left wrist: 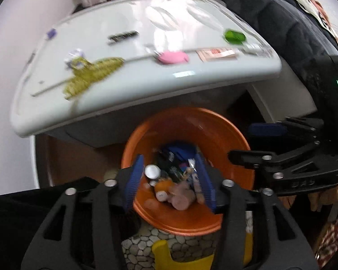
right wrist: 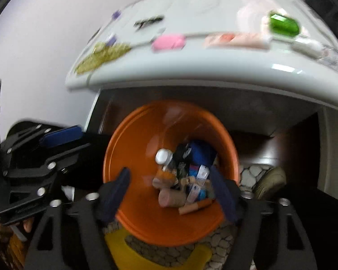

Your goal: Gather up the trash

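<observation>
Bin (left wrist: 187, 121) upright; mouth facing up.

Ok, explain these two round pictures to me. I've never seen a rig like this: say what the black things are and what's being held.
There is no robot. A person holds a hand tool in each hand, each with two blue-padded jaws and a wide-angle camera looking along them, so the pictures bulge. One picture comes from the left gripper, the other from the right gripper; each also shows the other tool at its edge. Both hang over an orange bin on the floor, already holding a white-capped bottle and wrappers. Both sets of jaws stand open with nothing gripped. Behind is a white table with a pink item, a green item, a yellowish mesh piece and other blurred bits.
</observation>
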Available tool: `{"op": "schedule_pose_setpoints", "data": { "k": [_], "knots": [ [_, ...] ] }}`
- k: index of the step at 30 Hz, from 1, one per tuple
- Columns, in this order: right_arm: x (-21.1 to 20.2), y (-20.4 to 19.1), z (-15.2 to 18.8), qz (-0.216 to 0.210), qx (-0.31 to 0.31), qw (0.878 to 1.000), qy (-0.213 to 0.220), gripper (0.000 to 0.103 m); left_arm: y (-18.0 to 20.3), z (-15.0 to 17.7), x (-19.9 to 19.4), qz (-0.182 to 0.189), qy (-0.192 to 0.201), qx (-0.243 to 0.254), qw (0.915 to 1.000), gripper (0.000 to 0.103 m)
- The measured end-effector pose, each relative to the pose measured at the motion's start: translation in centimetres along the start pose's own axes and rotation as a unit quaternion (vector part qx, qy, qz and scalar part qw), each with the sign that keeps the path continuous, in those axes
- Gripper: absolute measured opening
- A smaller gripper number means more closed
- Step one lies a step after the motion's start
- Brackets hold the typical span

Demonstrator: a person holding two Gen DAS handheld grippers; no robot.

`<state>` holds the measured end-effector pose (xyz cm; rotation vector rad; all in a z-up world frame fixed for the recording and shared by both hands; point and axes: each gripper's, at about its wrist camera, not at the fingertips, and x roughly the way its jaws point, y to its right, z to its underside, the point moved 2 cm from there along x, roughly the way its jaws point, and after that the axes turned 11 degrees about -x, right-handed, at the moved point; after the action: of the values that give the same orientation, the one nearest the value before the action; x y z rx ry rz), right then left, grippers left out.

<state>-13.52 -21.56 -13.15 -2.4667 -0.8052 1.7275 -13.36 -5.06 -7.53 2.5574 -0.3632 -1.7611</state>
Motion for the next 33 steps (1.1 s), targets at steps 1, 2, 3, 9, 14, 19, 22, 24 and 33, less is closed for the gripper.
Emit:
{"op": "schedule_pose_setpoints", "data": {
  "k": [1,2,3,9,14,19,22,24,33],
  "knots": [
    [-0.2,0.3,-0.4,0.004,0.005,1.000,0.006,0.078,-0.4,-0.5,-0.4,-0.012,0.008,-0.001,0.9999,0.055],
    [-0.5,0.5,-0.5,0.007,0.010,1.000,0.012,0.079,-0.5,-0.8,-0.7,-0.020,0.016,-0.003,0.9997,0.057],
    [-0.7,0.7,-0.7,0.010,0.014,1.000,0.017,0.081,-0.6,-1.2,-0.9,-0.025,0.025,-0.007,0.9993,0.061],
    [-1.1,0.9,-1.2,0.022,0.007,0.999,0.022,0.082,-0.8,-3.7,-2.4,-0.051,0.064,-0.017,0.9965,0.066],
    [-1.4,0.7,-1.4,0.029,-0.002,0.999,0.026,0.084,-1.1,-5.0,-3.5,-0.065,0.086,-0.021,0.9939,0.068],
    [-1.2,0.7,-1.6,0.025,0.000,0.999,0.026,0.085,-1.3,-5.7,-3.9,-0.074,0.098,-0.023,0.9922,0.068],
    [-1.1,0.6,-1.6,0.026,-0.003,0.999,0.026,0.085,-1.5,-5.9,-3.9,-0.077,0.099,-0.026,0.9918,0.068],
    [-1.1,0.5,-1.7,0.027,-0.005,0.999,0.026,0.085,-1.7,-6.0,-3.8,-0.082,0.099,-0.028,0.9913,0.068],
    [-0.8,-0.3,-1.7,0.043,-0.027,0.999,0.021,0.085,-2.3,-6.9,-4.7,-0.136,0.140,-0.017,0.9806,0.085]
  ]
}}
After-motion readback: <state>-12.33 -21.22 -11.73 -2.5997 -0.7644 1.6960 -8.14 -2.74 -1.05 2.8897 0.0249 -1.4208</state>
